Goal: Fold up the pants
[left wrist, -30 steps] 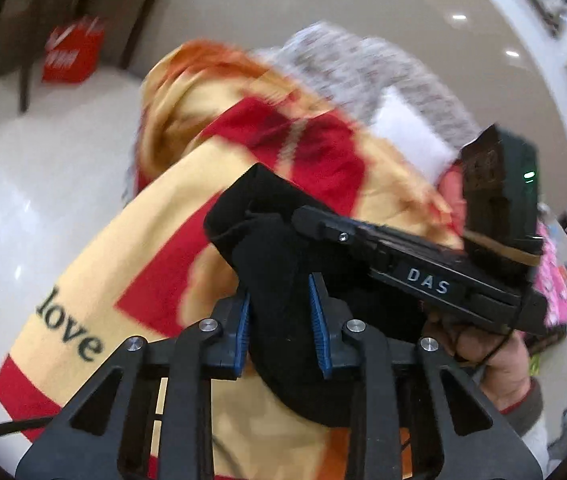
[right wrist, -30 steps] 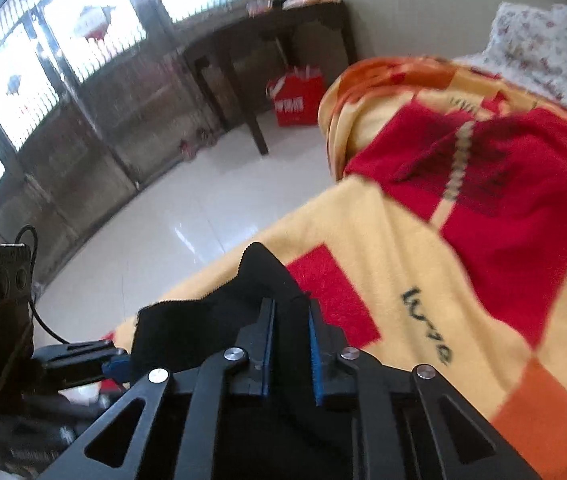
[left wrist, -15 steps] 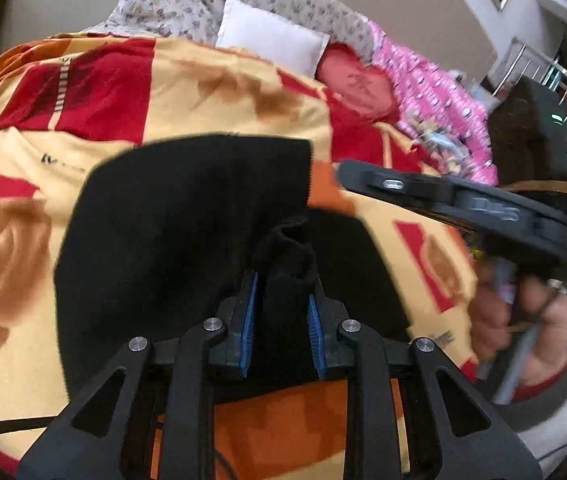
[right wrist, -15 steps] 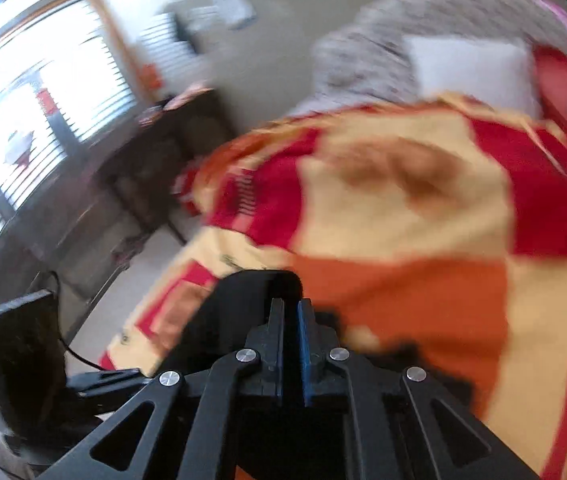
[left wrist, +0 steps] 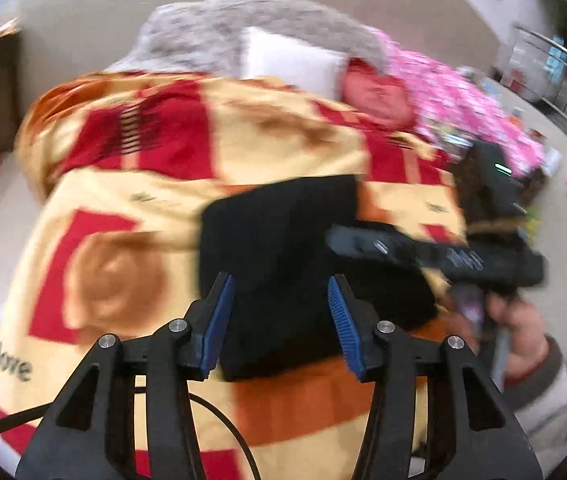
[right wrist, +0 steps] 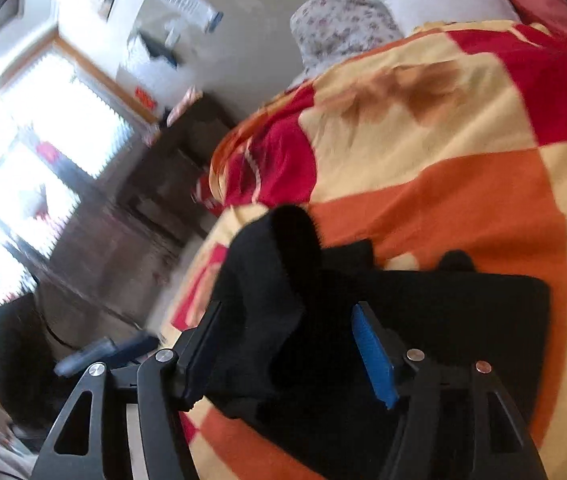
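Bed blanket (left wrist: 131,208) carries our folded pants (left wrist: 283,248). Left gripper (left wrist: 279,320) & right gripper (right wrist: 287,352) fingers just opened; pants lie between, unpinched.

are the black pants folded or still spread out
Folded: the black pants lie as a compact block on the blanket. Both grippers' jaws have just been opening, pads clear of the cloth.

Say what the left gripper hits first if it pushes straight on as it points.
Probably the black pants, lying on the blanket just past the open left gripper. Blur leaves the depth unclear.
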Demonstrator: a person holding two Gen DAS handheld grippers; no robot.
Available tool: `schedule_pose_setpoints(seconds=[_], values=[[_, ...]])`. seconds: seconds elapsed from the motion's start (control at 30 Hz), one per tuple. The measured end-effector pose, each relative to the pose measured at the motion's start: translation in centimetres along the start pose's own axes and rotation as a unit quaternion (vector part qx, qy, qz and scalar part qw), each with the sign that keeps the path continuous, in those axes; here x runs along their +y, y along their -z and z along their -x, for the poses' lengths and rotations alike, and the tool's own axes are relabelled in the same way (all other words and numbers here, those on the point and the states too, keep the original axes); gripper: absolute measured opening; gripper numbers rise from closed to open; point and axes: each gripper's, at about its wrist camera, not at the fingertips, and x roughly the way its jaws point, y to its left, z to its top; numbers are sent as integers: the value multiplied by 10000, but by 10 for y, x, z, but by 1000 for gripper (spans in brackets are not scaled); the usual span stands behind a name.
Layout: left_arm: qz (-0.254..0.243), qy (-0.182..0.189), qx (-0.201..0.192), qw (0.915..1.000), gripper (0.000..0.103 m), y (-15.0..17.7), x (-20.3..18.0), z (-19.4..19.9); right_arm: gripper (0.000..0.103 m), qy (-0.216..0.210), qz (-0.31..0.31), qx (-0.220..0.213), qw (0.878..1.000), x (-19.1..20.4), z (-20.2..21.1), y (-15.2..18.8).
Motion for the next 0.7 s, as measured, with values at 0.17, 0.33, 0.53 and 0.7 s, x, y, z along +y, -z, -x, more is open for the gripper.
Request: schedule_pose_setpoints(seconds=[0.17, 0.33, 0.53, 0.7], values=[[735, -73, 13, 9973, 48, -8, 31, -9, 11, 289, 743, 60, 9968, 31, -33, 2], [634, 102, -203, 9977, 52, -19, 17, 1, 10, 178, 1002, -365, 9941, 41, 15, -3], [249, 127, 31, 9996, 56, -21, -21, -33, 10, 925, 633, -499, 9924, -2, 72, 11], [151, -191, 349, 9991, 56, -18, -31, -71, 15, 1778, 143, -174, 9838, -48, 59, 28]])
